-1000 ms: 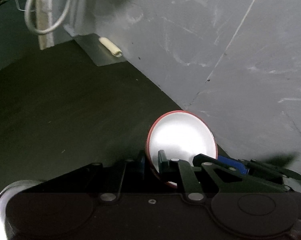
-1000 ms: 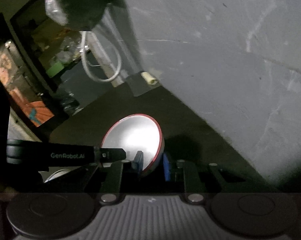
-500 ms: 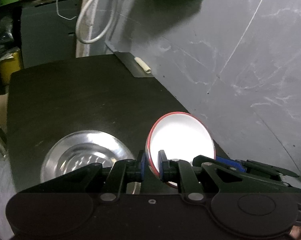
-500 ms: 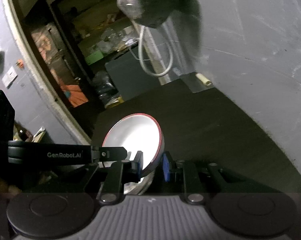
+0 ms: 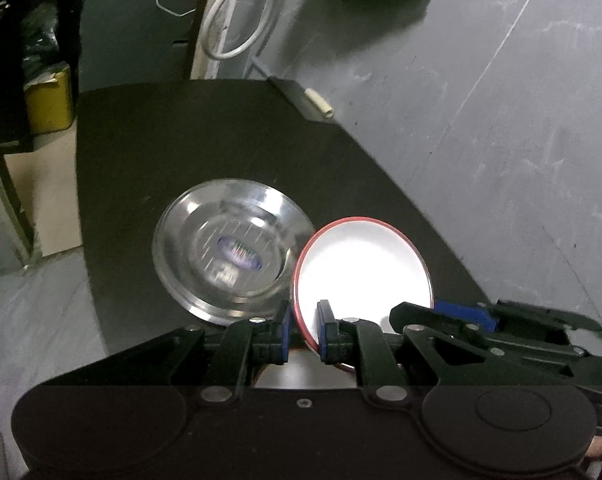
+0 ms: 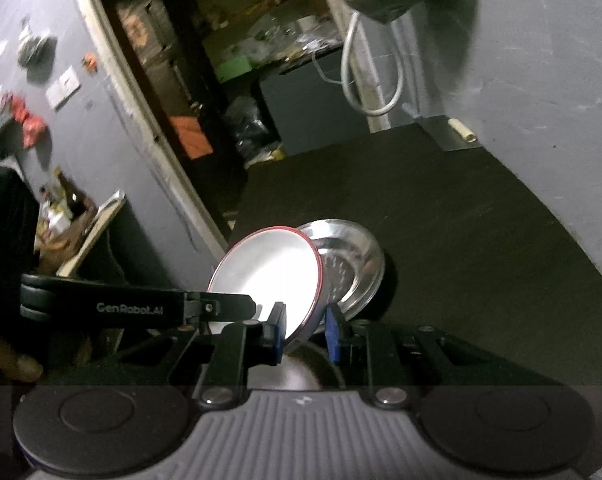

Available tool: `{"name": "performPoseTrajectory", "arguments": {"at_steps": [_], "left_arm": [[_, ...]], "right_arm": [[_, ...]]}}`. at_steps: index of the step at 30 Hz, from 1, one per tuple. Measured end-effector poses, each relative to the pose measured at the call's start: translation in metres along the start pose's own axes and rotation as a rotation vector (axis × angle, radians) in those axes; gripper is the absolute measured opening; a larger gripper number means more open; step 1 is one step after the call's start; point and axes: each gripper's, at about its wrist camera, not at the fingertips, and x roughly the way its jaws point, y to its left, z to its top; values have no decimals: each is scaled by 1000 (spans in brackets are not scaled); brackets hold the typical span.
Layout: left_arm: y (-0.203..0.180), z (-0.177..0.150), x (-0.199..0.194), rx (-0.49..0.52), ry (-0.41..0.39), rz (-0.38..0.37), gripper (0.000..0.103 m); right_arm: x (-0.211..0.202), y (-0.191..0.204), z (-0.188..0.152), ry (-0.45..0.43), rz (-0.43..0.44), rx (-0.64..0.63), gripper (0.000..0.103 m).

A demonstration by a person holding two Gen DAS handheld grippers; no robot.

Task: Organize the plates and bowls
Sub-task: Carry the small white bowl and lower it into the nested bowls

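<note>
A white bowl with a red rim (image 5: 361, 268) hangs tilted over the dark table (image 5: 181, 140). My left gripper (image 5: 304, 330) is shut on its near left rim. On the opposite rim my right gripper (image 6: 306, 334) is shut too, and its blue pad (image 5: 467, 315) shows in the left wrist view. A shiny steel dish (image 5: 229, 248) rests on the table just beside and below the bowl (image 6: 269, 272). In the right wrist view the steel dish (image 6: 353, 264) sits partly behind the bowl, and the left gripper's arm (image 6: 141, 306) reaches in from the left.
A grey wall (image 5: 481, 100) runs along the table's right side. A white cable loop (image 5: 237, 20) and a small cream tube (image 5: 320, 103) are at the far corner. A yellow box (image 5: 49, 100) and cluttered shelves (image 6: 241, 60) lie beyond the table's left edge.
Both grippers have carried the bowl away from the wall and across the table. The steel dish has come into view and now lies right beside the bowl.
</note>
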Motion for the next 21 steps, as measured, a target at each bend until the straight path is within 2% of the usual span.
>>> {"name": "performPoseTrajectory", "arguments": {"at_steps": [8,21], "left_arm": [[9,-12,-6,11,32,20,14],[9,-30,8,25,133,62,15]], "right_arm": [[0,21,-13,64,12,-48,24],[14,26,-25,192,5,-91,24]]}}
